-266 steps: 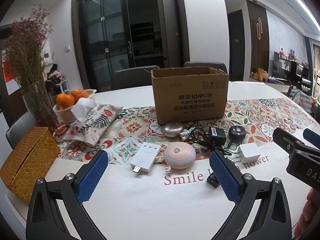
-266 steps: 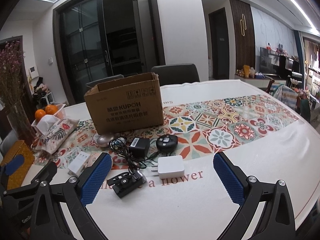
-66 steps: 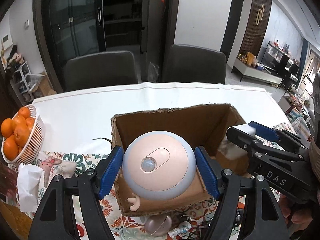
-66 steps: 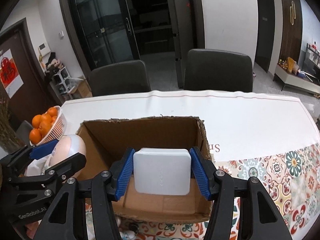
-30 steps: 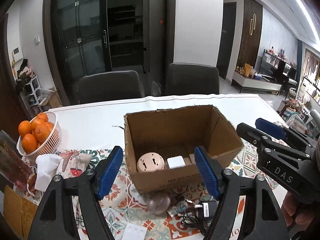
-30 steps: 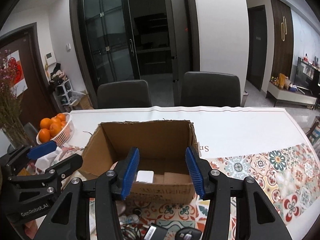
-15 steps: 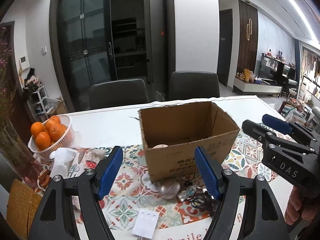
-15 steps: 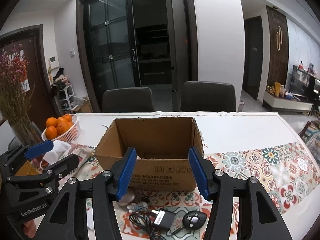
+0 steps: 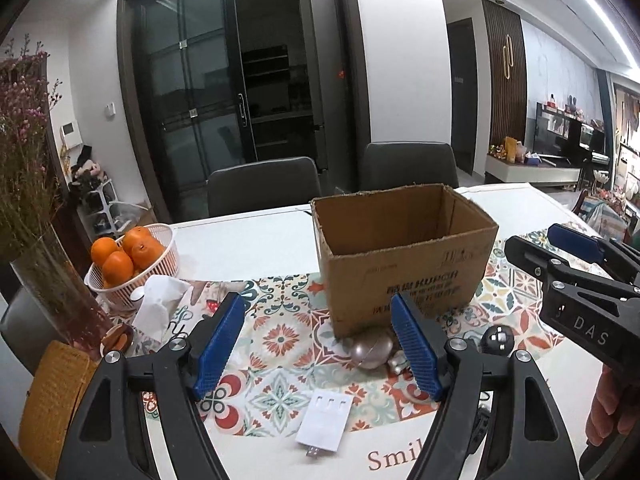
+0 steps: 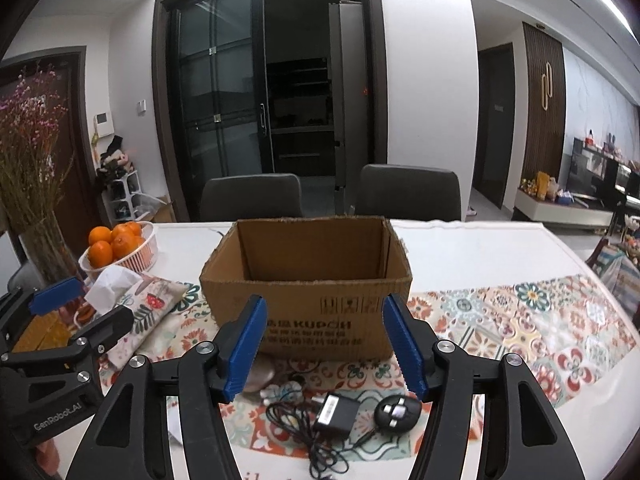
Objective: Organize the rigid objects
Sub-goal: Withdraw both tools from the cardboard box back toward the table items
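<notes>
Both claws hung over the near side of the table with jaws spread wide and nothing between them: the left gripper (image 9: 320, 344) faced the box (image 9: 404, 256) at its 1 o'clock, and the right gripper (image 10: 322, 352) faced the box (image 10: 306, 292) at 12 o'clock. The open box stood upright on the patterned runner (image 9: 280, 340); from these angles its contents could not be seen. At 6 o'clock from the box lay a silver mouse (image 9: 372, 350), a white adapter (image 9: 325, 420), a black charger (image 10: 336, 410) with its tangled cable (image 10: 296, 416), and a round black plug (image 10: 397, 410), while the orange basket (image 9: 132, 260) stood at the box's 9 o'clock.
</notes>
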Demonstrator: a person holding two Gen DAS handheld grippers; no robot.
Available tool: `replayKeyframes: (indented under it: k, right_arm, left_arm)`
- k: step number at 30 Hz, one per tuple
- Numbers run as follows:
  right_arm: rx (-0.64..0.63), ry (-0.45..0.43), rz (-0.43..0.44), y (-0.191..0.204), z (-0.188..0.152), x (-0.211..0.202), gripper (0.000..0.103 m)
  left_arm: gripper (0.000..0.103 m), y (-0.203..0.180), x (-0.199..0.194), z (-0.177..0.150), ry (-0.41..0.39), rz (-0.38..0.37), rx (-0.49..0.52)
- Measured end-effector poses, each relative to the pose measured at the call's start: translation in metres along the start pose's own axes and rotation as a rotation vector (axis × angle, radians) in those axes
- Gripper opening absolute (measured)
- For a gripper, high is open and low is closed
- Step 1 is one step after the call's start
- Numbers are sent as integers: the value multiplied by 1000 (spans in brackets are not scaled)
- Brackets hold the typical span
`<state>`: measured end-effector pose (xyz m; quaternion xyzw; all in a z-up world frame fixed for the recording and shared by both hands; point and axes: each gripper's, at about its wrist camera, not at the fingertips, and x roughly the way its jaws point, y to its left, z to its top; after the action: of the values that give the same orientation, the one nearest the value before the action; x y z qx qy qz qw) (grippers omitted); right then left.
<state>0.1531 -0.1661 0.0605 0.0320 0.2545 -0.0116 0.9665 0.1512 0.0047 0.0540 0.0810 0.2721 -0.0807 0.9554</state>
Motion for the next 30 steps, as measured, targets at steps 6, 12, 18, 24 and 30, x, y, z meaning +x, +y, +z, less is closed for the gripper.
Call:
replayKeyframes:
  k: [6, 12, 18, 24, 30]
  right_arm:
    - [20, -19, -21, -2, -14, -9, 62]
    - [56, -57, -64, -3, -28, -21, 67]
    - [77, -36, -78, -3, -41, -17, 71]
    - [68, 29, -78, 0, -54, -3, 71]
    - [82, 71, -65, -3, -64, 6, 71]
  left_arm:
    - [75, 1, -1, -20, 23, -18, -19]
    - [75, 3, 0, -37, 48, -30, -54]
    - [75, 3, 2, -52, 60, -6, -26]
    - [75, 5, 11, -66, 108, 3, -5]
    - [77, 1, 14, -74, 113, 13, 32]
